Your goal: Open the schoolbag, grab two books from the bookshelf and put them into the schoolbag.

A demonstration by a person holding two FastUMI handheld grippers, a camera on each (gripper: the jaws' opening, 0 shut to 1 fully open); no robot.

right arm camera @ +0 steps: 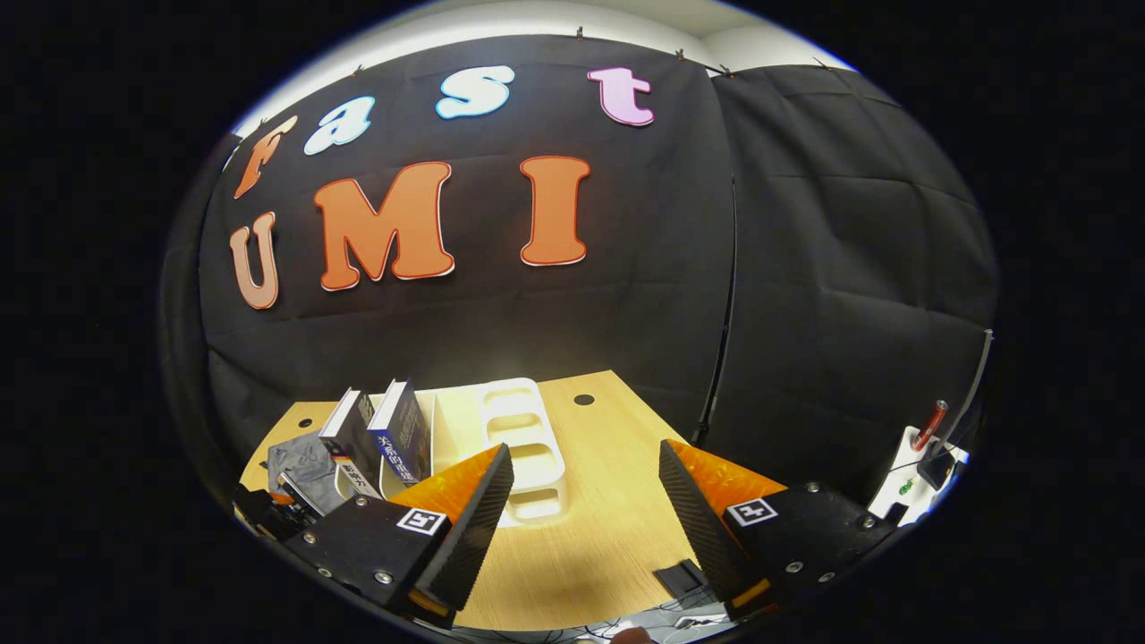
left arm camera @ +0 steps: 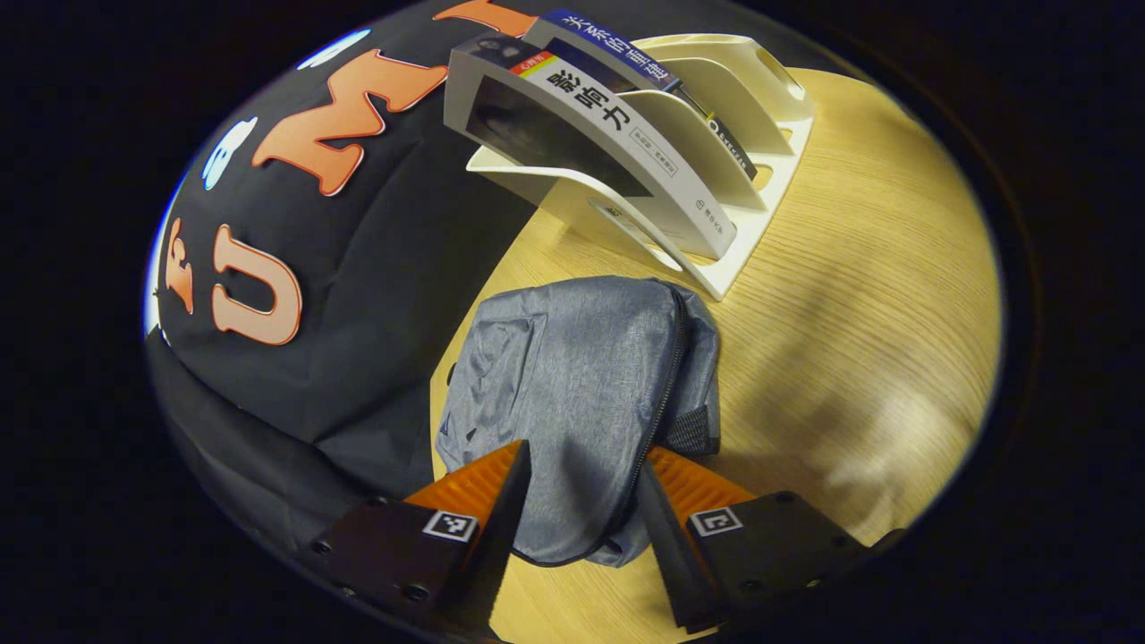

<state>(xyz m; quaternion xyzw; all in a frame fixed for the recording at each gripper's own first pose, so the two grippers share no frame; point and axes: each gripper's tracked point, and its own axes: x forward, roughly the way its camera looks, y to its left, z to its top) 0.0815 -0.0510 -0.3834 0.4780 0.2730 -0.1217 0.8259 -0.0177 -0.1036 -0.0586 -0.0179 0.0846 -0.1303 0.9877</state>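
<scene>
The grey schoolbag (left arm camera: pixel 581 385) lies on the wooden table (left arm camera: pixel 850 295), its dark zipper (left arm camera: pixel 664 394) shut along the right side. My left gripper (left arm camera: pixel 586 510) is open, and the bag's near end sits between its orange-and-black fingers. Behind the bag stands a white bookshelf rack (left arm camera: pixel 760 188) holding a white-spined book (left arm camera: pixel 617 116) and a blue-spined book (left arm camera: pixel 613 46), both leaning. My right gripper (right arm camera: pixel 586 501) hangs open above the table with nothing between its fingers. In the right gripper view the rack (right arm camera: pixel 523 443), the two books (right arm camera: pixel 398 438) and the bag (right arm camera: pixel 300 461) sit to its left.
The black cloth wall runs close behind the bag and rack. The table has a small round hole (right arm camera: pixel 583 399) near its far edge. A white stand with a red item (right arm camera: pixel 930 420) stands off the table's right side. A small black object (right arm camera: pixel 680 577) and cables lie at the near edge.
</scene>
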